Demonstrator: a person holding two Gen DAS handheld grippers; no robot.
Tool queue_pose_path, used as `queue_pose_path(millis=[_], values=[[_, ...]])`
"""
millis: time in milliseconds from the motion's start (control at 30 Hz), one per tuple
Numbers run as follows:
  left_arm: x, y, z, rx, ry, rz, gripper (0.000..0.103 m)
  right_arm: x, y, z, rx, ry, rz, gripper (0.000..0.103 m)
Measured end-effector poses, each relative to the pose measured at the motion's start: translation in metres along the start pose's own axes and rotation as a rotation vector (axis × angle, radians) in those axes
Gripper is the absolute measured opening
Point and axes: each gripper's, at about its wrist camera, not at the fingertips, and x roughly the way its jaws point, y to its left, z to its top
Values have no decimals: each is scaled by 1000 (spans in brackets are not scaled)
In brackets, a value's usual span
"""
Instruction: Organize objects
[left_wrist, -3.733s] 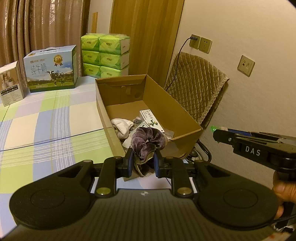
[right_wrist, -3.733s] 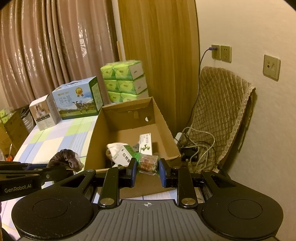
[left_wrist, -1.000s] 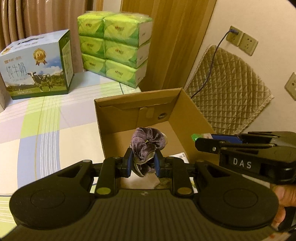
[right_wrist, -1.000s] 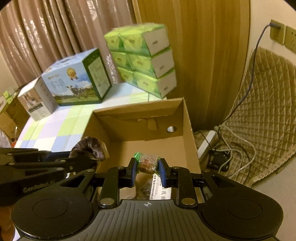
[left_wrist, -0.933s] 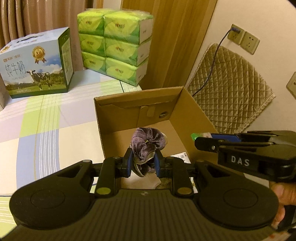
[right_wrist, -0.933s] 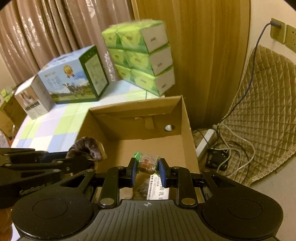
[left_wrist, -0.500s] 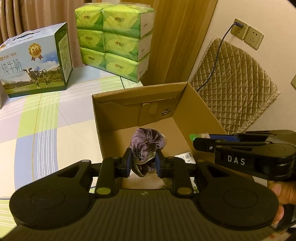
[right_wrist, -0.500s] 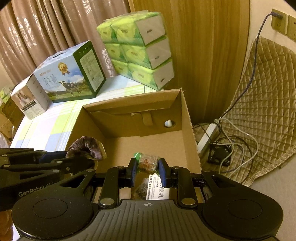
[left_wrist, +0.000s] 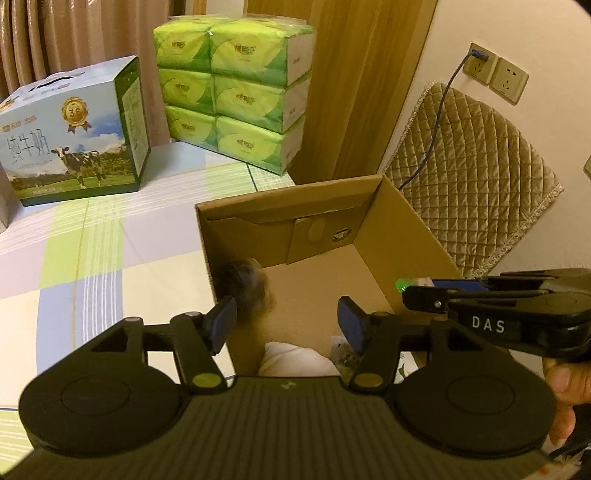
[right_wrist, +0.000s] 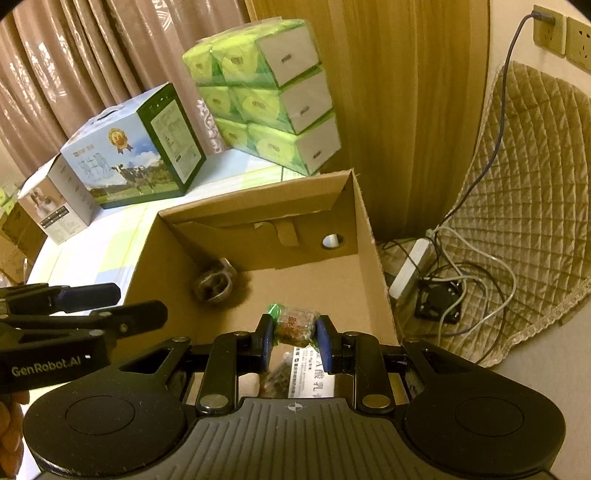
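Left wrist view: left gripper (left_wrist: 287, 324) above the near end of the open cardboard box (left_wrist: 404, 229), jaws opening, nothing pressed between the pads. The dark velvet scrunchie (left_wrist: 245, 286) shows blurred against the box's left inner wall, just past the left fingertip; probably clear of it, but the blur leaves contact uncertain. A white cloth (left_wrist: 291, 360) lies in the box's near end. The right gripper (left_wrist: 417, 293) enters from the right at the box's right wall. Right wrist view: right gripper (right_wrist: 294, 338) clamped on a green-wrapped snack packet (right_wrist: 295, 325), held over the box interior. The scrunchie (right_wrist: 215, 282) sits low toward the box's far left corner. A white printed carton (right_wrist: 310, 373) lies beneath the jaws. Milk carton case (right_wrist: 136, 155) and stacked green tissue packs (right_wrist: 266, 96) stand on the checked tablecloth beyond.
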Motion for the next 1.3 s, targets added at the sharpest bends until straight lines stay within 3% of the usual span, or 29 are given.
queue_pose_path(millis=[367,500,533,600,700,933,1133,1200,1300], values=[[-16,13,-3,10,-23,13,55,-1,11,7,-6,-6,18,22],[-18,20,-5,6,-20,22,55,4,14,12,15,-15,69,23],[-19,22,-5,5,-19,24,55,5,14,14,21,-27,113,27],[-20,26,-7,2,-19,29,55,4,10,16,61,-44,160,66],[-22,32,-11,-7,-14,37,55,0,5,16,97,-69,168,68],[-30,43,-23,-49,-14,37,57,-11,8,6,49,-60,106,68],[-52,41,-38,-64,-35,41,71,-35,9,-14,8,-57,60,74],[-63,39,-44,-67,-44,43,78,-46,8,-24,12,-58,60,83],[-80,36,-53,-78,-70,51,86,-62,8,-41,15,-52,60,89]])
